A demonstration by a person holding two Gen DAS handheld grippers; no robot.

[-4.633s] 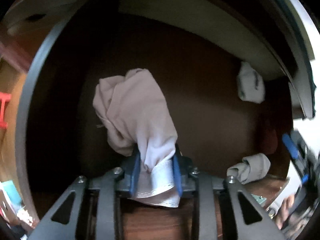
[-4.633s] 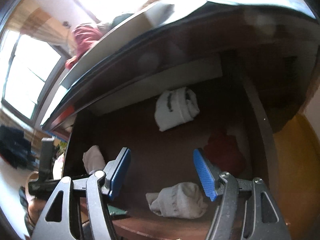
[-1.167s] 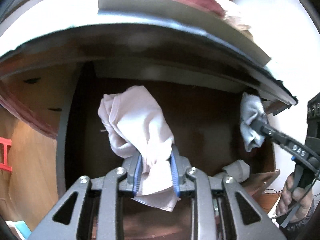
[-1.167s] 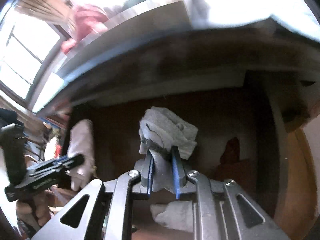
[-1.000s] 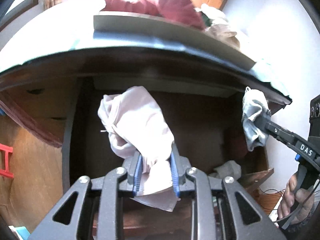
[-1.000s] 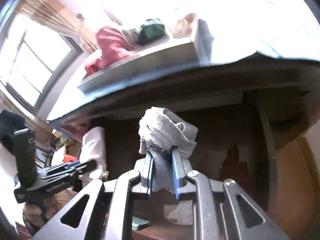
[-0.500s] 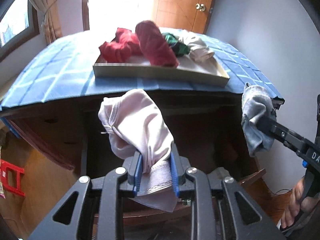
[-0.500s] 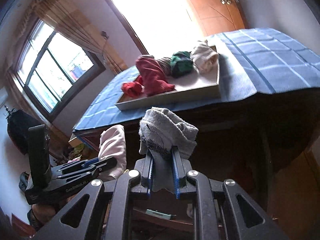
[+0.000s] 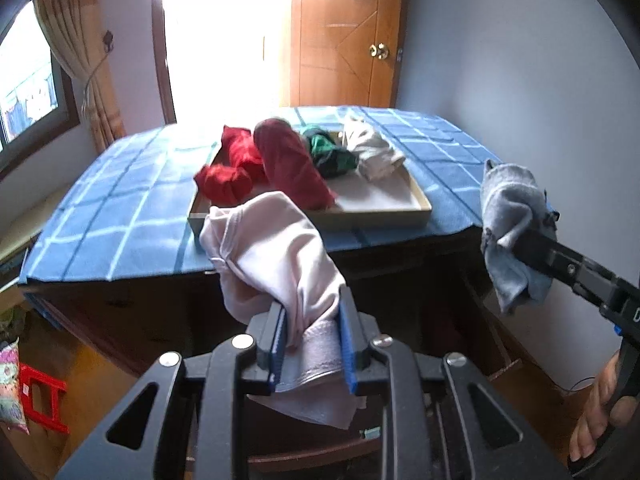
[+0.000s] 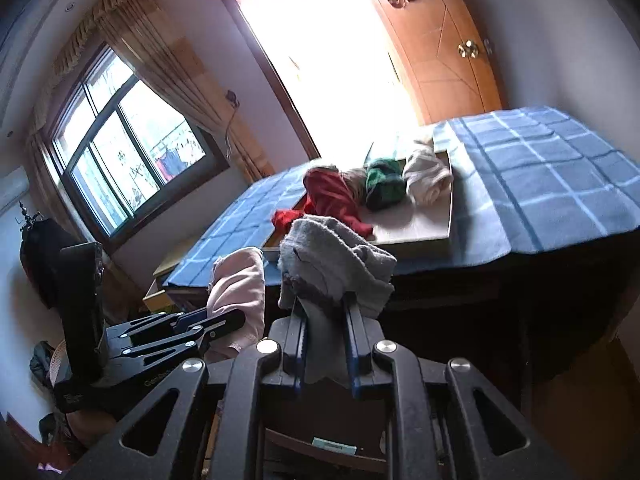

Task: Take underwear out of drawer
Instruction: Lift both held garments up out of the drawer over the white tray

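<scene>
Softly crumpled pink underwear (image 9: 276, 264), clamped.

Bright daylight floods a doorway (image 9: 224, 36) beside an orange wooden door (image 9: 344, 40); curtained window (image 10: 132, 160) left, grey wall (image 9: 500, 80) right.

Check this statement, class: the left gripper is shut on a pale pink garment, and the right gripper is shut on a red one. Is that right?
Only the colour is wrong. The right gripper is shut on a grey garment, as the right wrist view shows. The left gripper is indeed shut on the pale pink garment.
</scene>
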